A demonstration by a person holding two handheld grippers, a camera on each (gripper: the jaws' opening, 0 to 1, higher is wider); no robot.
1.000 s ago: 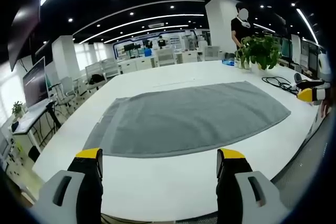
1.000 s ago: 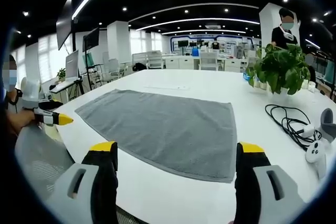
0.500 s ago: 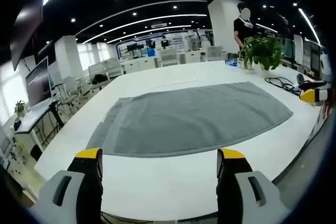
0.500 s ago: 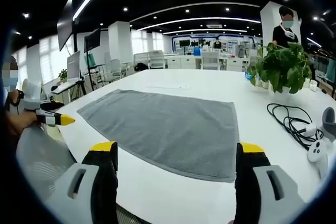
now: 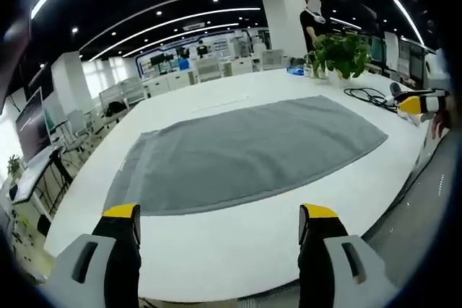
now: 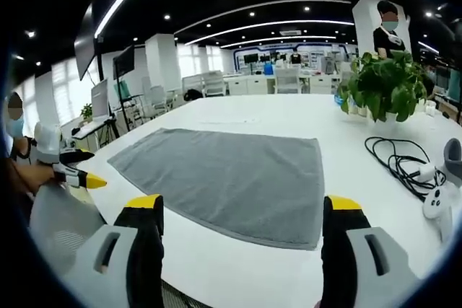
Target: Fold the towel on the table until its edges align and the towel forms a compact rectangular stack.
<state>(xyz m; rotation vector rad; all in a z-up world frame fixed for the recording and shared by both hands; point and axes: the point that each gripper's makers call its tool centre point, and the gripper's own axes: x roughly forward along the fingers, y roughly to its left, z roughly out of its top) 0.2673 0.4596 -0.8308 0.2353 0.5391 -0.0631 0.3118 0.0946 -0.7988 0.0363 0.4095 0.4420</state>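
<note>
Room: an open-plan office under strips of ceiling light is seen, with desks, monitors and chairs behind; a person stands beside a white pillar at the far end.
Surface: a large white table (image 5: 238, 239) carries everything; a leafy green potted plant (image 6: 388, 88), a coiled black cable (image 6: 393, 164) and a white handheld controller (image 6: 437, 200) lie at its right end.
Towel: a flat grey rectangular cloth towel (image 5: 245, 153) is spread open in a single layer, with no fold yet made; a narrow doubled strip is seen along its left short edge.
Change: against the pictures of a second ago, the left gripper view has tilted and shifted, so the towel sits slightly further left and the plant has slid inward; the right gripper view has barely altered. This is camera motion only; the towel is judged not to have been moved.
Meaning: the task is judged to be at its very start, with both tools merely being lined up.
Left gripper (image 5: 219, 223): its yellow-tipped jaws are held wide apart, empty, above bare table just short of the towel's near long edge.
Right gripper (image 6: 239, 214): its jaws are likewise spread and empty, near the towel's near right corner, not touching it.
Other view: the left gripper's yellow tip is seen at the left of the right gripper view, well apart from the right gripper.
</note>
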